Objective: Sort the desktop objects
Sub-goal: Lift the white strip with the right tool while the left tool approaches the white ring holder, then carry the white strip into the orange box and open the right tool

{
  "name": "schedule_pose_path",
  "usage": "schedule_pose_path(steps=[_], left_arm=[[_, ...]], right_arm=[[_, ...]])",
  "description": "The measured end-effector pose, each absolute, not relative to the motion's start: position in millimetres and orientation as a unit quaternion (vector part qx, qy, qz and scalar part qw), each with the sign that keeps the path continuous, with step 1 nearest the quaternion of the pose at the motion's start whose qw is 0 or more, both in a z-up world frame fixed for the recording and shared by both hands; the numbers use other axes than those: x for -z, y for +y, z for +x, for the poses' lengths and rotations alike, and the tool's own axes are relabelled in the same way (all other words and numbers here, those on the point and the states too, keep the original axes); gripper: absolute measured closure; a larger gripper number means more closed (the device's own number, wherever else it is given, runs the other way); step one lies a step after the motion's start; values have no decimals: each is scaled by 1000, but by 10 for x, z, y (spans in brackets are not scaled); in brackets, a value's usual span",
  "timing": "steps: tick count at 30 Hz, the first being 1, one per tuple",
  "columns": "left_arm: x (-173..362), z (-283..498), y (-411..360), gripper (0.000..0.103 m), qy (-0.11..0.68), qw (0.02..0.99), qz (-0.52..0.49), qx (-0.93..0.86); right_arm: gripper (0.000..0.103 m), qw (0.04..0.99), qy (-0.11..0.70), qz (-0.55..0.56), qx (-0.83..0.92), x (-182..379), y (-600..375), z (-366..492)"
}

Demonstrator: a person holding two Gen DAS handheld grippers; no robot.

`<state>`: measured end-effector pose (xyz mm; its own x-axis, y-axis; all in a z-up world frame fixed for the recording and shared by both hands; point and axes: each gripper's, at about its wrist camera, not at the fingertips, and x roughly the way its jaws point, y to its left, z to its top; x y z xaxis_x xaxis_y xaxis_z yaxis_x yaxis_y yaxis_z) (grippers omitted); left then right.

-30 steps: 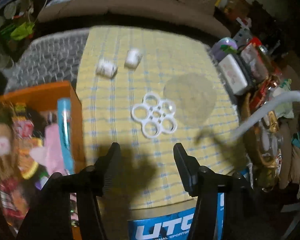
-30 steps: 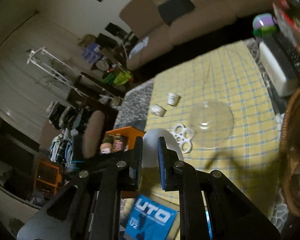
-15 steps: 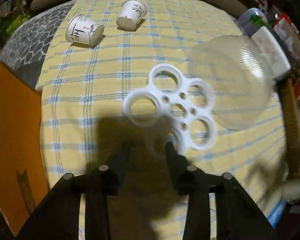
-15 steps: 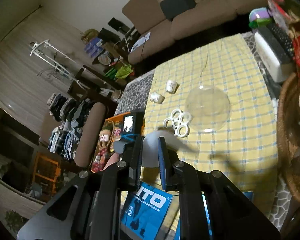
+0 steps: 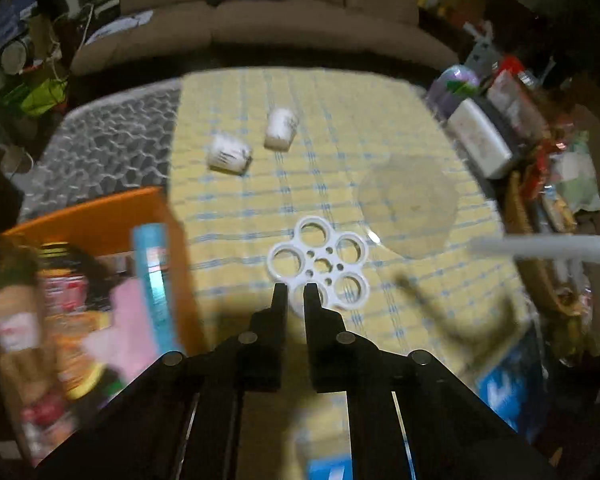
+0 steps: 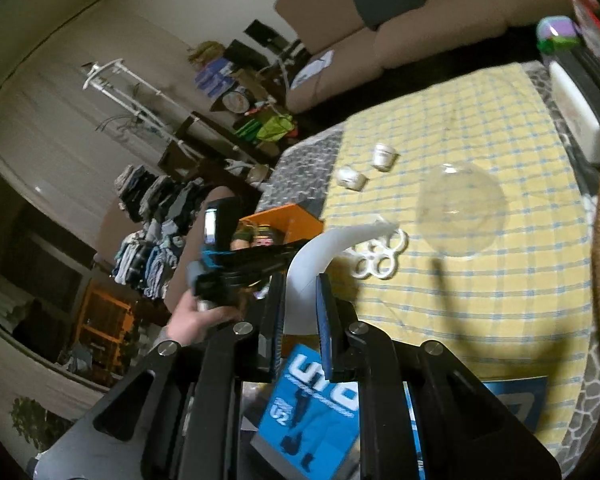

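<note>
I'm looking into a dim living room with a brown sofa behind a table spread with a yellow checked cloth (image 5: 340, 120). On the cloth lie two toppled paper cups (image 5: 228, 154), a clear dome lid (image 5: 408, 204) and a white ring-shaped cup holder (image 5: 320, 262). My left gripper (image 5: 295, 294) has its jaws pinched nearly together on the holder's near rim, with the piece spreading away from the fingertips toward the dome lid. My right gripper (image 6: 298, 288) is clamped on a curved white plastic piece (image 6: 324, 248) whose tip arches over the holder. An orange box (image 5: 100, 216) of toys sits just left of the left gripper, so I judge the holder goes sideways to it, and the left hand is the nearer one.
</note>
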<state>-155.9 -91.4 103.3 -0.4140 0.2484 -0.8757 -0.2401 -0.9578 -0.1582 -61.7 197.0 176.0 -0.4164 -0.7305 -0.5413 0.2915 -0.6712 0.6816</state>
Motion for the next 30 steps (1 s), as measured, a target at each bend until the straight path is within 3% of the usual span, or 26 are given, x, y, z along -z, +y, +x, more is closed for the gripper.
schedule_pose_path(steps=[4,5,7,12,17,18,19,21,27,29,30], left_arm=[[-1251,-1359,-1277,92,-29,141,-524,-840],[-1231,-1307,-1294,85,-35,146,-527,-837],[-1079,-1278,-1280,56,-41,146,-539,-829],[-625,-1315,-1100,54,-75,156,-571,-802],[-788,-1104,-1195,48,-115,191,-542,-810],[-876,-1024,-1212,41,-112,200,-529,-817],[-999,-897,-1224,26,-103,210,-509,-829],[-1151,-735,-1262,13,-87,214,-478,-847],[-1402,-538,-1414,15,8,176,-415,-893],[-1393,-558,-1562,37,8,165,-420,-892],[-1366,-580,-1660,69,3,162,-431,-888]], right_arm=[[89,331,-240,432,804,-1891,1689,-536],[89,333,-243,431,802,-1896,1634,-517],[89,339,-244,432,799,-1895,1517,-472],[89,351,-223,440,796,-1874,1243,-435],[89,360,-186,443,800,-1973,928,-485],[89,365,-185,443,797,-1995,853,-516],[89,369,-184,443,796,-2018,790,-526],[89,379,-180,443,792,-2060,652,-549],[89,420,-155,450,773,-2195,103,-510],[89,435,-155,448,765,-2216,-64,-474],[89,441,-154,448,762,-2214,-146,-459]])
